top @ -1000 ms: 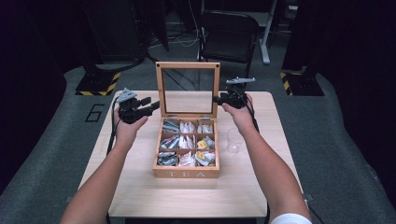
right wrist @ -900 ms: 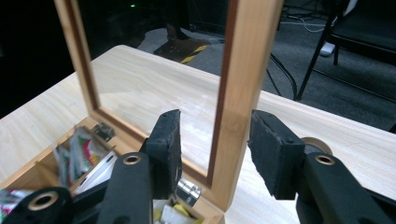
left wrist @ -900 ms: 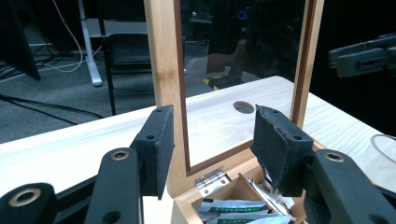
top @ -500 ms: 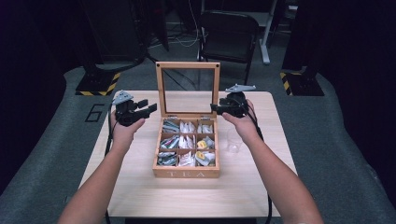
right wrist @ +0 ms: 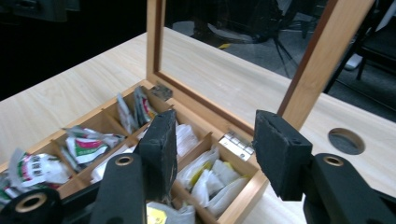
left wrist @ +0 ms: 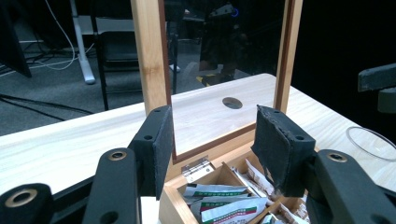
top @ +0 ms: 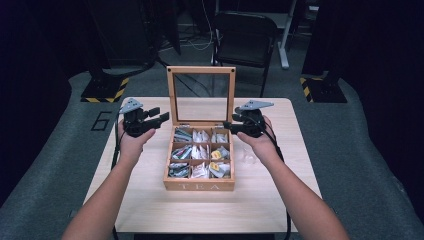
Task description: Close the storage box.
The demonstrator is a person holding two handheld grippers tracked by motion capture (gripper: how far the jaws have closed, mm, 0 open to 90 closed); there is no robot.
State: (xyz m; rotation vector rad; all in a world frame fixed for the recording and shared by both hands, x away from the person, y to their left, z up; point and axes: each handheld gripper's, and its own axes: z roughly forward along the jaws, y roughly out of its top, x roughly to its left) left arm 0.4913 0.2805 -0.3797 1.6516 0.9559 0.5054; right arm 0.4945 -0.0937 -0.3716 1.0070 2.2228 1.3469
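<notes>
Tea box, square, pale wood, glass lid upright, stands mid-desk between my tools. Left tool and right tool: jaws half open, holding nothing, black padded faces. Right jaws have just been closing slightly, nothing between them.

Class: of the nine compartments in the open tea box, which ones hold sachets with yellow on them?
The middle and front compartments of the tea box's right-hand column; the others show white, green or dark packets.
</notes>
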